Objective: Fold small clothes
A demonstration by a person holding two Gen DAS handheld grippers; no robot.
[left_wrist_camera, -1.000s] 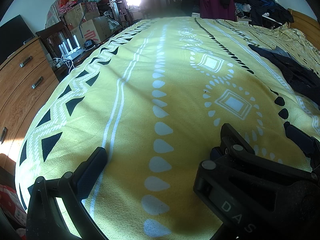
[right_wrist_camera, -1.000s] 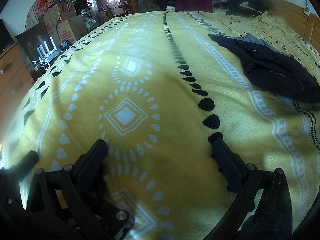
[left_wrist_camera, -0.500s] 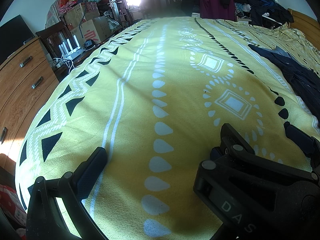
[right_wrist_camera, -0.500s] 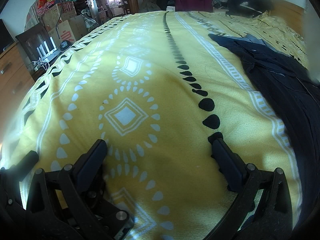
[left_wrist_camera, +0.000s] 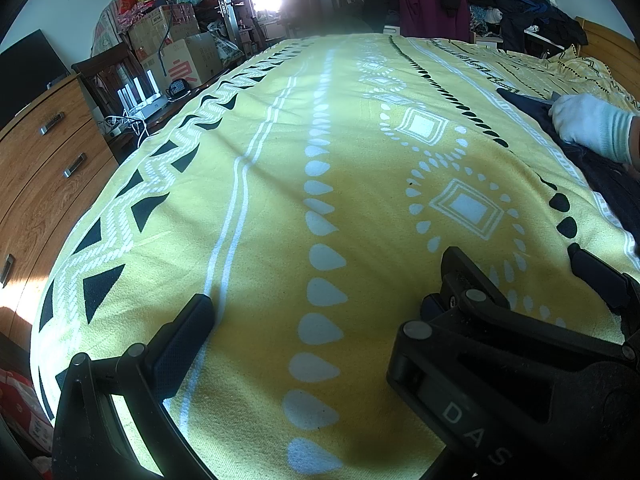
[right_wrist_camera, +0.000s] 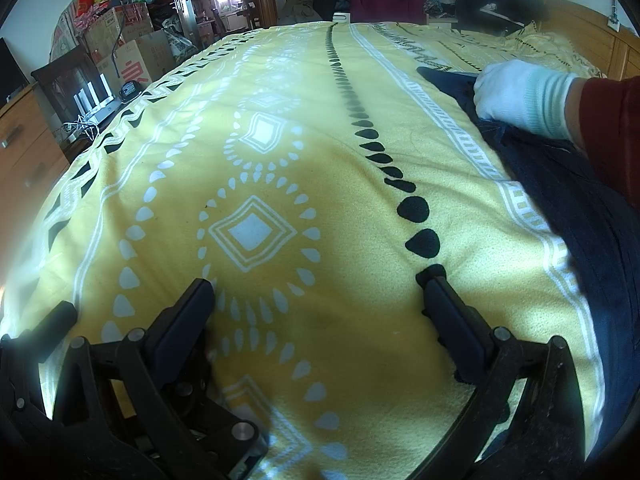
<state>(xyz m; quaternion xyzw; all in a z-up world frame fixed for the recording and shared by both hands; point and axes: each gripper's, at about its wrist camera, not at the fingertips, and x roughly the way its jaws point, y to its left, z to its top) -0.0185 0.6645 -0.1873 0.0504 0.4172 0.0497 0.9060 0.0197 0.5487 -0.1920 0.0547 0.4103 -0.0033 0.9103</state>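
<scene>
A gloved hand (right_wrist_camera: 520,96) has come into view from the right and now rests on the dark garment (right_wrist_camera: 568,200), at its far end; a second ago no hand was there. A red sleeve (right_wrist_camera: 612,136) shows behind the glove in the right wrist view. The garment has spread nearer along the right side of the bed (right_wrist_camera: 280,140), covering more of the yellow cover than before. In the left wrist view the same hand (left_wrist_camera: 592,128) sits on the cloth (left_wrist_camera: 612,176) at the right edge.
</scene>
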